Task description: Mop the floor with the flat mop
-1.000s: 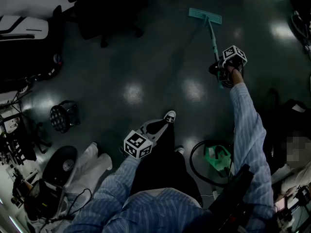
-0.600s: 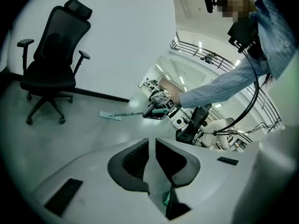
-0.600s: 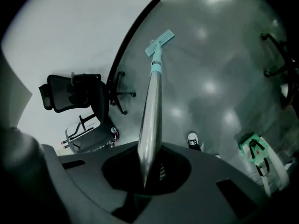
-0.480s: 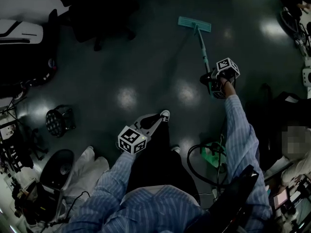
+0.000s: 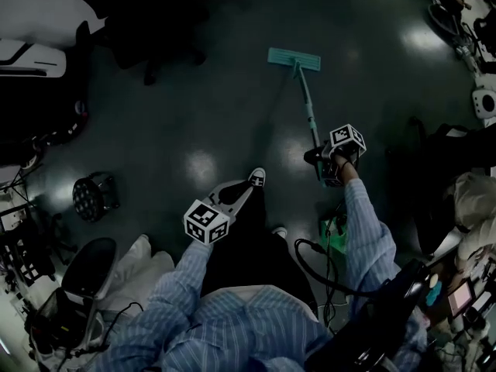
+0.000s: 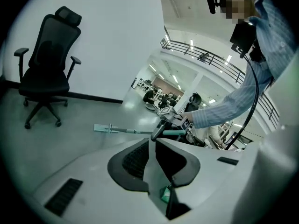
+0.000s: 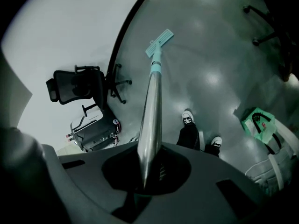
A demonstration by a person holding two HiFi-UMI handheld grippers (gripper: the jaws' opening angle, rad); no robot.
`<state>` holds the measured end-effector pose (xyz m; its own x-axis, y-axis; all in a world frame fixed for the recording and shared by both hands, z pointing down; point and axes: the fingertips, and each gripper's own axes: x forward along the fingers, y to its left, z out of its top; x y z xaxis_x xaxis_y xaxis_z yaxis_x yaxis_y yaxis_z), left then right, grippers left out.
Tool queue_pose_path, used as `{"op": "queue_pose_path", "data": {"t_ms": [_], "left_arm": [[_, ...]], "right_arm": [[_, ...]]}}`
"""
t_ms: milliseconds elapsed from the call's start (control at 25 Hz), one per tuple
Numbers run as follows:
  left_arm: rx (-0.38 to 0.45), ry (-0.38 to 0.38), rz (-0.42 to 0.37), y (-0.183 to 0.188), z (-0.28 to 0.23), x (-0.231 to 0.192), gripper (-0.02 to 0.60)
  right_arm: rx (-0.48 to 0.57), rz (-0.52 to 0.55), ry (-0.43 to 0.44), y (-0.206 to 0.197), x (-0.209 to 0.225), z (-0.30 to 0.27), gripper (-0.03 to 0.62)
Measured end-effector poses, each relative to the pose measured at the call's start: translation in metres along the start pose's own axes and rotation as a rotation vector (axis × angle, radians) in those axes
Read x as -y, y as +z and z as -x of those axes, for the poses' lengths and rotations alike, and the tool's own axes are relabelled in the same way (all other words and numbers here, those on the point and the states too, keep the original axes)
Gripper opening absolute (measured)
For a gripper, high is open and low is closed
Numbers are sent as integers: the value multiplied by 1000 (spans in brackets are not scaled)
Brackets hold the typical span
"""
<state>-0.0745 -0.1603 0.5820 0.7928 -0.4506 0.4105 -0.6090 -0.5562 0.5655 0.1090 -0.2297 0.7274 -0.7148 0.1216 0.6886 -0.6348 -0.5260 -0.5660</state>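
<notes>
The flat mop's teal head (image 5: 294,59) lies flat on the dark glossy floor at the far middle. Its metal handle (image 5: 308,107) slants back to my right gripper (image 5: 318,158), which is shut on the handle's near end. In the right gripper view the handle (image 7: 152,106) runs up from between the jaws of the right gripper (image 7: 147,171) to the mop head (image 7: 159,42). My left gripper (image 5: 246,191) hangs in front of the person's legs, shut with nothing in it. In the left gripper view the left gripper (image 6: 152,143) points toward the mop head (image 6: 106,128).
A black office chair (image 5: 147,22) stands at the far left by the white wall, left of the mop. A round black fixture (image 5: 94,196) and cluttered gear sit at the left. A green item with a black cable loop (image 5: 333,229) lies beside the person's right foot.
The right gripper has drawn the mop back and leftward across the floor, and the mop head slid with it. The left gripper stayed shut in front of the legs.
</notes>
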Motion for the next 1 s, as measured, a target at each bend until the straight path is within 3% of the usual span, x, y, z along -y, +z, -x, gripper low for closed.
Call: {"op": "queue_pose_path", "data": {"t_ms": [360, 760, 1000], "left_arm": [[-15, -17, -35, -41, 17, 59, 43], [11, -61, -109, -77, 61, 137, 43], [5, -75, -98, -118, 80, 179, 43]], "right_arm": [[-31, -36, 46, -137, 80, 5, 26], [-59, -42, 14, -297, 162, 6, 26], [-89, -23, -12, -375, 210, 1, 26]]}}
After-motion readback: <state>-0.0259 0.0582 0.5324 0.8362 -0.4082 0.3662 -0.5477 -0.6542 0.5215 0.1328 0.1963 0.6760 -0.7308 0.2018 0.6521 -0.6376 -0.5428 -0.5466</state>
